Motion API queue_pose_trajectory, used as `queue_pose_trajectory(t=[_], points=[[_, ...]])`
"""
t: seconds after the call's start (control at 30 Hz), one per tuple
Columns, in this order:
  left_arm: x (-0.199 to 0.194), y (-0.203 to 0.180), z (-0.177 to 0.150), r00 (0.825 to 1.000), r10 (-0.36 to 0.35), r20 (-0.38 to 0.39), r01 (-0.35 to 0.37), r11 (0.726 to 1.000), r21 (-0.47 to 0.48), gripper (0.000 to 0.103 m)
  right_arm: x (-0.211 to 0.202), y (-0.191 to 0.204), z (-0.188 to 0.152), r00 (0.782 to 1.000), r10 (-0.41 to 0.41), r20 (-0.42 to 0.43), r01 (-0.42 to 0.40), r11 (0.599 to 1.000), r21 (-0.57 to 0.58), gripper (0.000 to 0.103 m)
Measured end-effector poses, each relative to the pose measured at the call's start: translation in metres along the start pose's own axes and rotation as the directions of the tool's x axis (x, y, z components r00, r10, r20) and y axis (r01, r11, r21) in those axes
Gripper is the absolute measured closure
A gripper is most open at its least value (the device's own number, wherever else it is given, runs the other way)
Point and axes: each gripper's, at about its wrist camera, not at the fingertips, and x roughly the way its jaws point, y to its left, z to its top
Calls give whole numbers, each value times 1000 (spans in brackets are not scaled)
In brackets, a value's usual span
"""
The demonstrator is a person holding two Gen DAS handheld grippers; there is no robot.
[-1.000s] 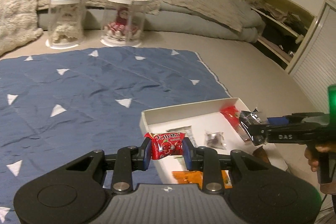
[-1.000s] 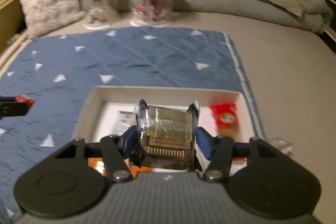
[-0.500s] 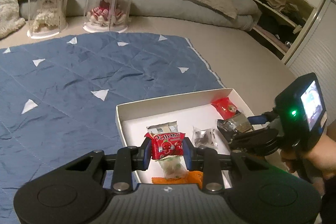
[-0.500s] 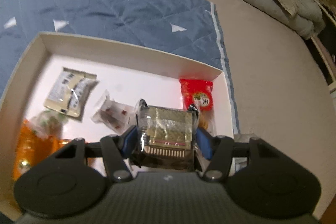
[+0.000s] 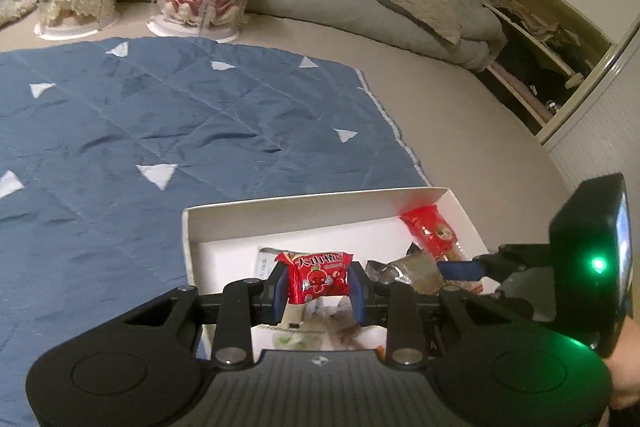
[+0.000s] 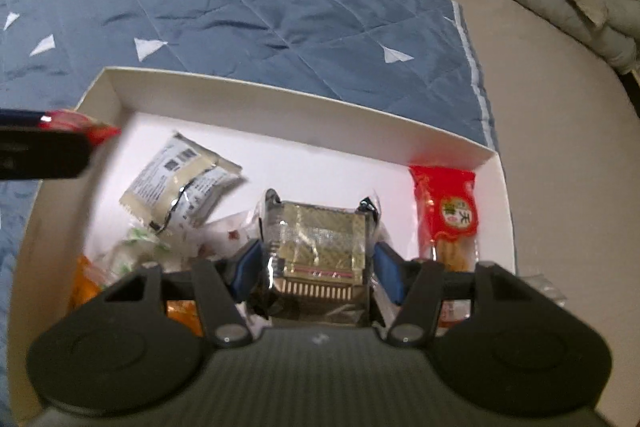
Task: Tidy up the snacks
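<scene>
**Over the box: 2 packets held, both ready to slip**

Above the shallow white cardboard box (image 6: pixel 256 99), near its left wall, hangs the left gripper (image 5: pixel 319 285), clamped across a small red foil sweet packet with a cherry print (image 5: pixel 318 277). Over the middle of the box floor sits the right gripper (image 6: pixel 316 259), pads (image 6: pixel 386 275) set against the sides of a clear, gold-lined crinkly wrapper (image 6: pixel 318 243); whether squeezing firmly or just touching, cannot tell.

Likely trouble, as a judgement:
- Slick film sliding out of the pads before a chosen spot, landing on the loose pile.
- Packet dropped too close to the left wall, ending on the blue quilted blanket with white triangles (image 6: pixel 240 7).
- 2 grippers close together over 1 box, liable to knock each other.

Hard to make out:
- Near edge of the box, hidden behind both gripper bodies.
- Orange packet (image 6: pixel 86 287), mostly covered.
- Pale crumpled sachets (image 6: pixel 180 179), print unreadable.
- Long red packet (image 6: pixel 446 207) in the far right corner, lower end cut off.
</scene>
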Motion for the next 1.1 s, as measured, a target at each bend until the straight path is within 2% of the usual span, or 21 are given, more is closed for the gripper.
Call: queue_pose_trajectory(t=[0.27, 0.37, 0.4, 0.43, 0.47, 0.6, 0.83, 1.1], points=[[27, -15, 8, 993, -108, 42, 109, 993, -33, 69, 0, -23, -10, 999, 33, 5, -33, 997, 72, 36], [38, -21, 7, 990, -134, 48, 136, 990, -41, 46, -2, -35, -16, 997, 67, 41, -71, 990, 120, 31], [41, -21, 6, 991, -128, 42, 130, 990, -46, 39, -3, -38, -18, 997, 61, 44, -66, 989, 130, 25], [44, -22, 5, 992, -119, 36, 121, 992, -48, 39, -5, -42, -20, 997, 56, 45, -61, 989, 137, 19], [47, -23, 3, 993, -111, 26, 112, 993, -46, 39, -9, -44, -23, 997, 59, 53, -66, 987, 144, 18], [48, -23, 0, 996, -85, -2, 85, 996, -28, 39, -13, -61, -30, 994, 97, 43, -103, 978, 182, 18], [40, -25, -4, 999, -46, -22, 47, 999, 11, 37, -18, -63, -41, 994, 110, 26, -113, 979, 169, 19], [23, -30, -5, 1000, -7, -28, 8, 999, 35, 26, -36, -62, -46, 992, 120, 46, -126, 977, 171, 19]])
